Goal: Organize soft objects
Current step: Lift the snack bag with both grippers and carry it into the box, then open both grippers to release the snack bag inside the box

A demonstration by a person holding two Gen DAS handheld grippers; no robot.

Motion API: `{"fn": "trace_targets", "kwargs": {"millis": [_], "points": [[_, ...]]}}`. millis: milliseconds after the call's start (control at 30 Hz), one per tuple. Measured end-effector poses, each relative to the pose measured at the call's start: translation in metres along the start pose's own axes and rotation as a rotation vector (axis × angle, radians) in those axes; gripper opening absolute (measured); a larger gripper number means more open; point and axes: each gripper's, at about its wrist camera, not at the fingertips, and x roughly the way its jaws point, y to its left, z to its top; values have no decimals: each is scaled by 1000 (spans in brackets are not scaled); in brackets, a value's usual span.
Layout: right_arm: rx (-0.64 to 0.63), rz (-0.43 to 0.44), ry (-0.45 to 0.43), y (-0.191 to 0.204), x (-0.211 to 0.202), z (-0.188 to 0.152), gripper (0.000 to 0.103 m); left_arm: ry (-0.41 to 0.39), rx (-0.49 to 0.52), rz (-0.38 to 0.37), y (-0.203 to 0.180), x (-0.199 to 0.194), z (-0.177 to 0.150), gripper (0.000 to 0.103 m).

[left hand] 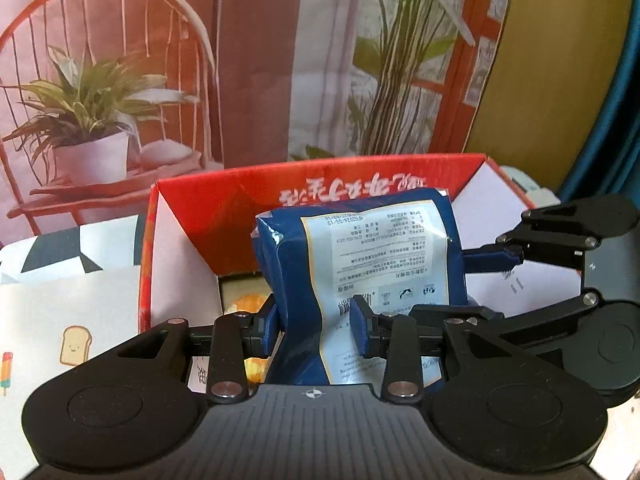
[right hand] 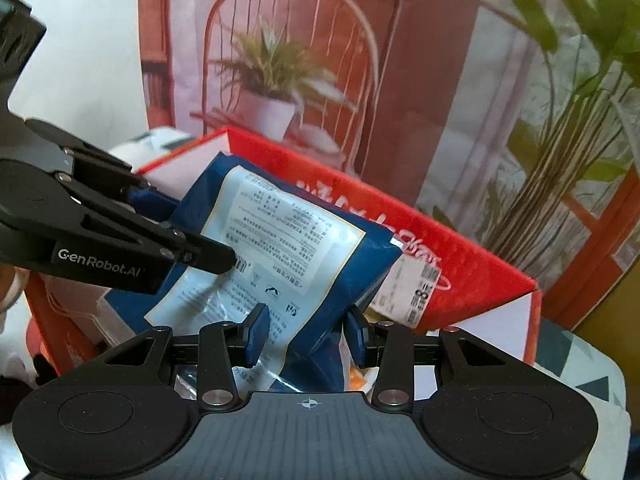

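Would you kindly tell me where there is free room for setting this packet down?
Bare floor lies along the red cardboard box's left white wall. Its middle is crowded: the blue plastic snack packet, gripped by both grippers, hangs over orange-yellow items.

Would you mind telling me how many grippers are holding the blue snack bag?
2. The left gripper clamps the blue snack bag at its near end; the right gripper clamps another edge, above the red box. No other gripper is visible.

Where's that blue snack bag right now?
The blue snack bag is pinched between both hand-held grippers, left and right, centre of both wrist views, just above the open red box.
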Motion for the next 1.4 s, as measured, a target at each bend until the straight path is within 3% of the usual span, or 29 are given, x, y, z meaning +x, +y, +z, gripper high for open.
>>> {"fn": "trace_targets", "kwargs": {"millis": [367,467,567,733,933,1233,1400], "points": [[-7,-9,75,1,8,0,37,42,46,12,-3,2,-1,40],[-12,-25,92,2,8,1,36,38,46,27,-3,0,0,51],[-4,-29,88,1,5,1,36,23,52,24,-4,-7,1,52],[22,-39,45,-1,-11,-1,36,-3,57,19,-8,-24,0,52],[139,-35,-44,-9,-44,-9,37,-42,22,15,-7,-54,-10,52],[279,-35,-195,-7,-105,-41,38,-96,-38,-8,-9,-109,-47,52],[316,-15,-230,8,-126,-65,39,-117,-36,2,-17,-128,-76,52]]}}
